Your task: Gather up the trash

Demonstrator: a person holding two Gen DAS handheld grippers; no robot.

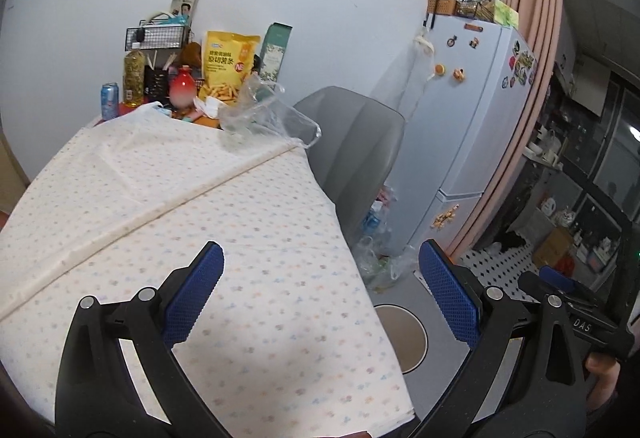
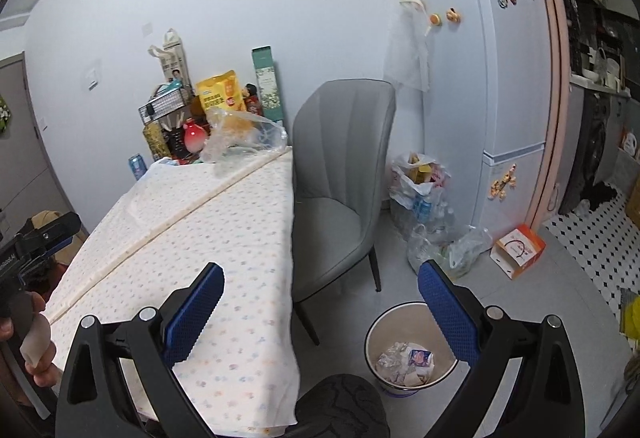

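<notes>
A crumpled clear plastic bag (image 1: 272, 118) lies at the far edge of the table with the dotted white cloth (image 1: 200, 218); it also shows in the right wrist view (image 2: 240, 142). A round waste bin (image 2: 408, 350) stands on the floor right of the table, with wrappers and crumpled paper inside; its rim shows in the left wrist view (image 1: 404, 334). My left gripper (image 1: 320, 266) is open and empty above the table's near right edge. My right gripper (image 2: 320, 286) is open and empty, between the table's corner and the bin.
A grey chair (image 2: 340, 174) stands by the table's right side. Snack bags, bottles, a can (image 1: 109, 100) and a wire rack crowd the table's far end. Full plastic bags (image 2: 424, 198) and an orange box (image 2: 518, 250) sit on the floor by the white fridge (image 2: 500, 78).
</notes>
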